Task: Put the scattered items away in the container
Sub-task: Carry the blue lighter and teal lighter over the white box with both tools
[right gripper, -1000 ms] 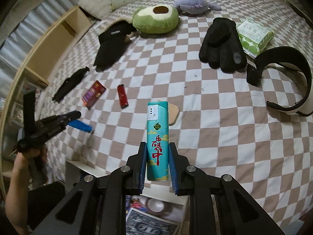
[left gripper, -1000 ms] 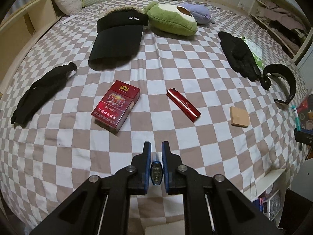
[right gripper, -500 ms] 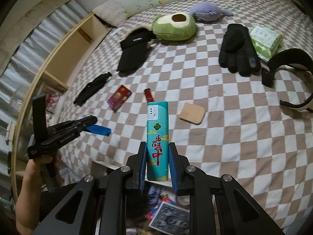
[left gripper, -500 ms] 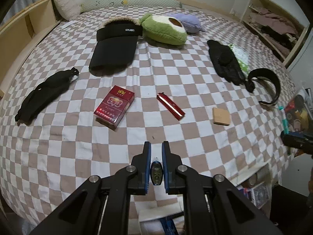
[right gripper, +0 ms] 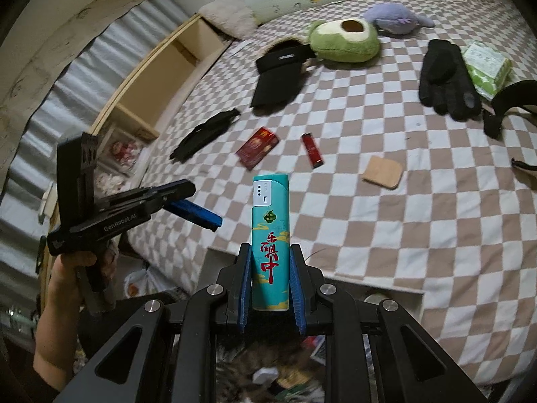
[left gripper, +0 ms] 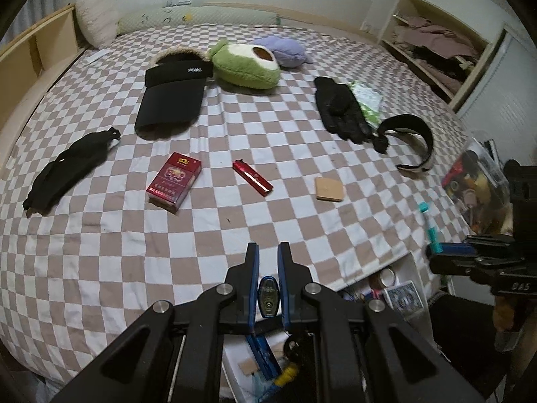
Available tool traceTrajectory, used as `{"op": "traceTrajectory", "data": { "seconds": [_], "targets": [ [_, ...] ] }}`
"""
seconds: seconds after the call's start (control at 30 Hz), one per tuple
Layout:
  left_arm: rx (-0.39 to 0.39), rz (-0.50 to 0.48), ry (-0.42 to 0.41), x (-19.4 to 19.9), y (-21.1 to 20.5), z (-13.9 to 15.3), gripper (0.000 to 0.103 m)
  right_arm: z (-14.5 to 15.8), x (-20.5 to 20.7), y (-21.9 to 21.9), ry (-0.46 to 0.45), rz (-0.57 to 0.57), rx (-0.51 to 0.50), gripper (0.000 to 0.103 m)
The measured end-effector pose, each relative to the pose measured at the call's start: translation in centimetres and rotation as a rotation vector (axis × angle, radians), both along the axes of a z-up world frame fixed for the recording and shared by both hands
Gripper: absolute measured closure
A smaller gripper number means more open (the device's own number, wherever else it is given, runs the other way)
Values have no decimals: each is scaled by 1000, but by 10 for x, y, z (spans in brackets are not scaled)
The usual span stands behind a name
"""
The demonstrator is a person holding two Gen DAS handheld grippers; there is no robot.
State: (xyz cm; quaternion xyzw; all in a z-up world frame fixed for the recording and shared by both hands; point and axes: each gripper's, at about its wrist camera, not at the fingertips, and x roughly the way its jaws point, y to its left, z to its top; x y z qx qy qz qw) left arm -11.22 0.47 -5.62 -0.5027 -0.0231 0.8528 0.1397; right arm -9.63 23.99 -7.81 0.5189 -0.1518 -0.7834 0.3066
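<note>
You are holding both grippers off the near edge of the bed, with the white container lying below them, tucked against that edge. Your right gripper is clamping a teal lighter around its lower half, long axis running straight out along the fingers, and the container's clutter is showing directly beneath it. Your left gripper is pinching a small blue lighter end-on, jaws nearly closed, with the box's contents showing under its fingers too. Both loads are sitting roughly above the container, so lowering looks like the likely call. Farther up the bed, a red lighter and a cigarette pack are lying apart.
</note>
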Motion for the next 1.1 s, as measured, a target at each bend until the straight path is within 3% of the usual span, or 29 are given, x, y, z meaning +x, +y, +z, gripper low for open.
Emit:
{"op": "traceTrajectory", "data": {
  "seconds": [0.57,1.1],
  "targets": [
    [86,-209,-48,93,28,25,92,-9,62,-33,-46,157,-56,81],
    [36,-318,-212,160,37,-19,92,-44,116,-56,-139,262,-35,81]
  ]
}}
